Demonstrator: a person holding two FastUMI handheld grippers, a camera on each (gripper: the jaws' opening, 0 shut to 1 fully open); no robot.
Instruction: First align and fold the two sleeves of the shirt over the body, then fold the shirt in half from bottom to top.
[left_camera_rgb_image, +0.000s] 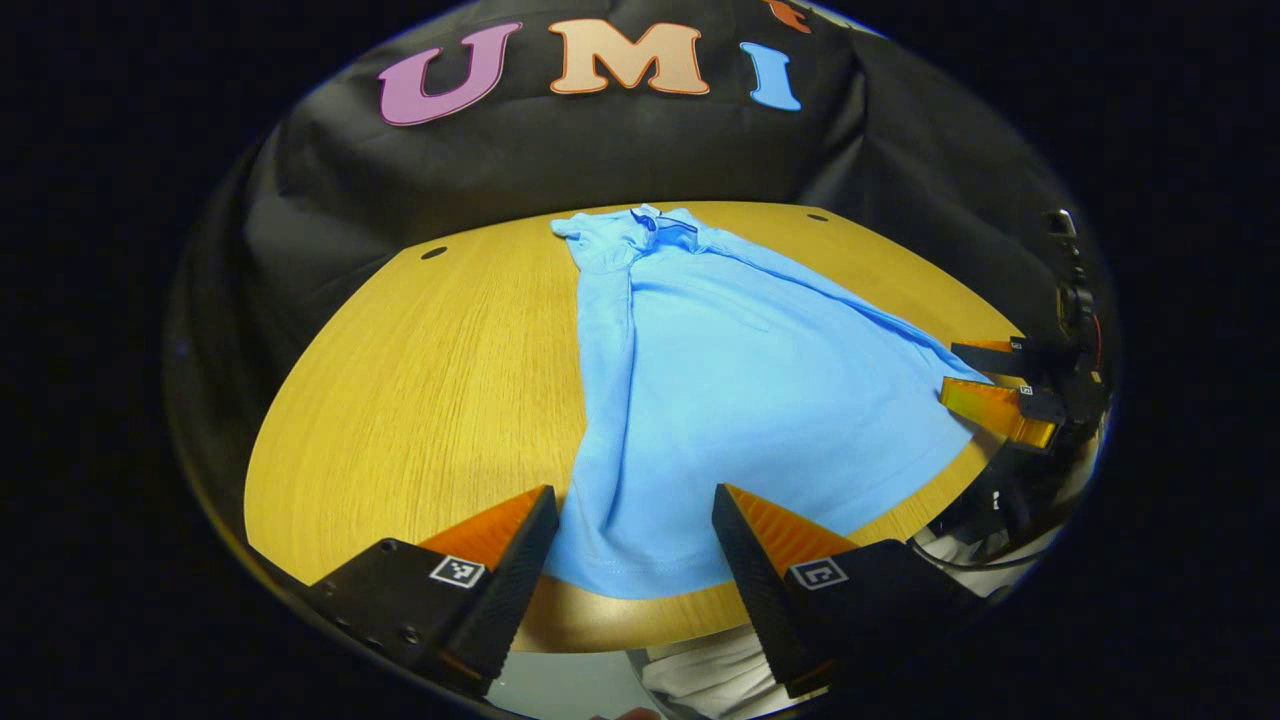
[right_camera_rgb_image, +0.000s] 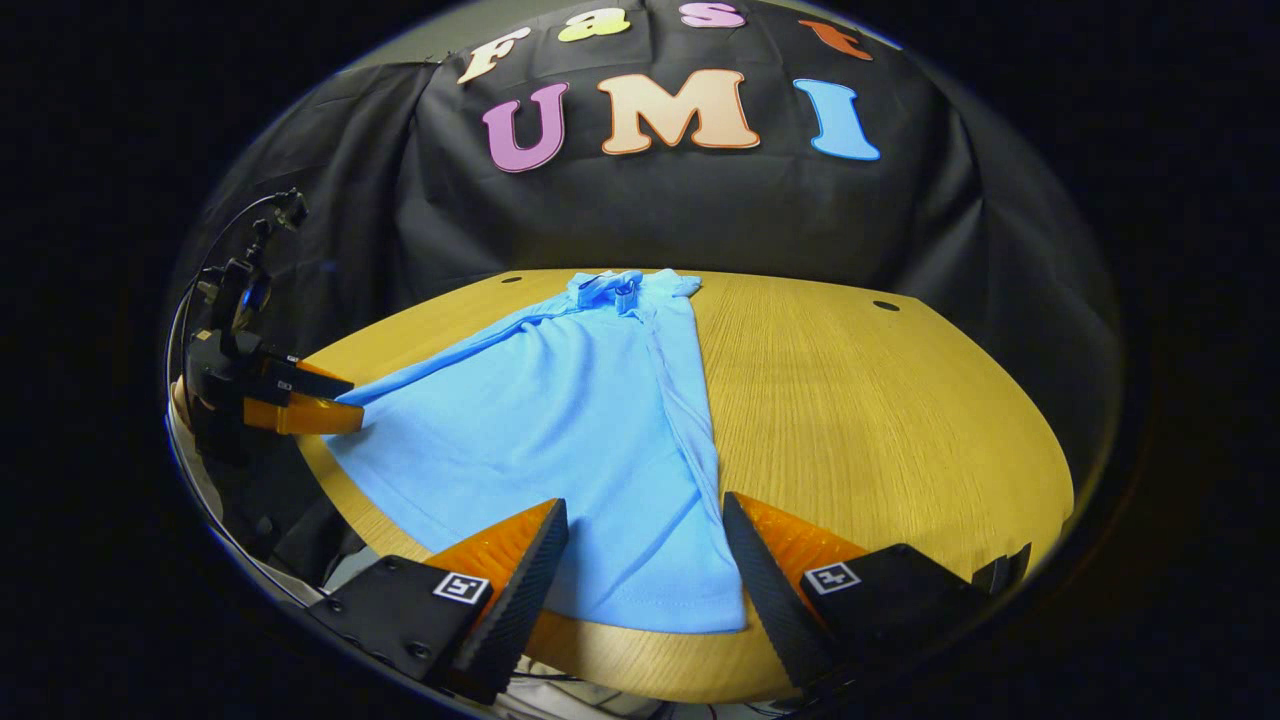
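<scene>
A light blue shirt (left_camera_rgb_image: 740, 400) lies flat on the wooden table (left_camera_rgb_image: 420, 380), collar (left_camera_rgb_image: 650, 220) at the far side, hem toward me. A folded strip runs down its left edge. My left gripper (left_camera_rgb_image: 635, 520) is open, its fingers straddling the near left hem corner. In the right gripper view the shirt (right_camera_rgb_image: 560, 420) has a folded strip along its right edge, and my right gripper (right_camera_rgb_image: 645, 530) stands open over the near right hem corner. Each view also shows the other gripper at the shirt's opposite hem corner: the right gripper (left_camera_rgb_image: 995, 385) and the left gripper (right_camera_rgb_image: 320, 400), fingers apart.
The table (right_camera_rgb_image: 880, 420) has bare wood on both sides of the shirt and small dark holes (right_camera_rgb_image: 885, 305) near its far edge. Black cloth hangs behind it. A person's white clothing (left_camera_rgb_image: 700, 680) shows below the near table edge.
</scene>
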